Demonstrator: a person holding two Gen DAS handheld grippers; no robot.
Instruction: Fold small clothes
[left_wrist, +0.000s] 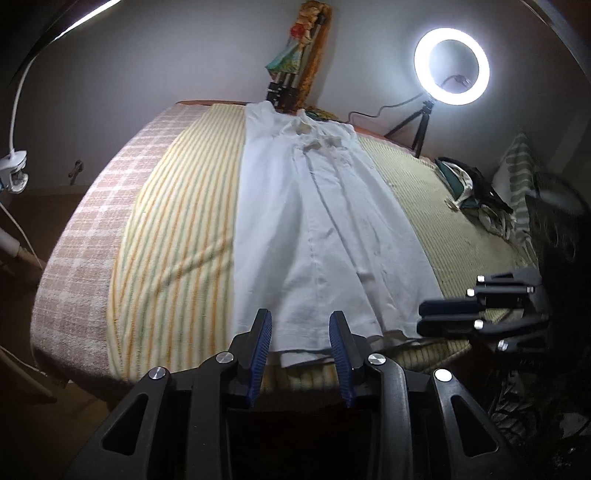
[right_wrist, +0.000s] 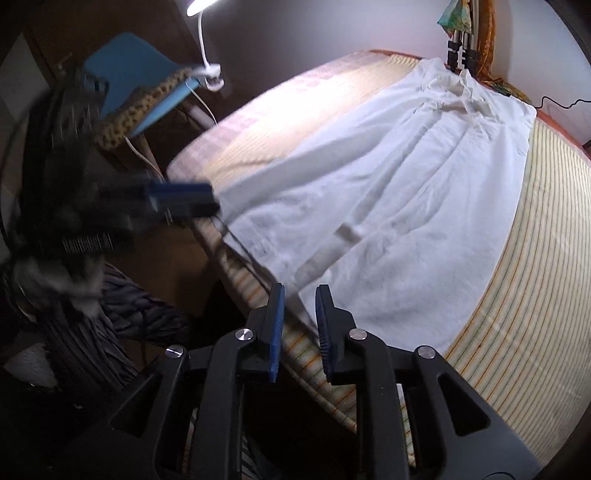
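A white garment (left_wrist: 314, 221) lies spread flat along the striped bed cover, collar end far, hem near; it also shows in the right wrist view (right_wrist: 388, 206). My left gripper (left_wrist: 301, 317) is open and empty, its blue pads just above the near hem. My right gripper (right_wrist: 299, 291) is open and empty at the hem's near corner, by the bed edge. The right gripper also appears at the right of the left wrist view (left_wrist: 424, 317), and the left gripper appears blurred in the right wrist view (right_wrist: 210, 201).
A lit ring light on a tripod (left_wrist: 451, 66) stands behind the bed. A pile of clothes (left_wrist: 476, 195) lies at the bed's right side. A clip lamp (right_wrist: 210, 74) and a blue chair (right_wrist: 140, 74) stand beside the bed. The checked blanket (left_wrist: 85, 236) drapes the left edge.
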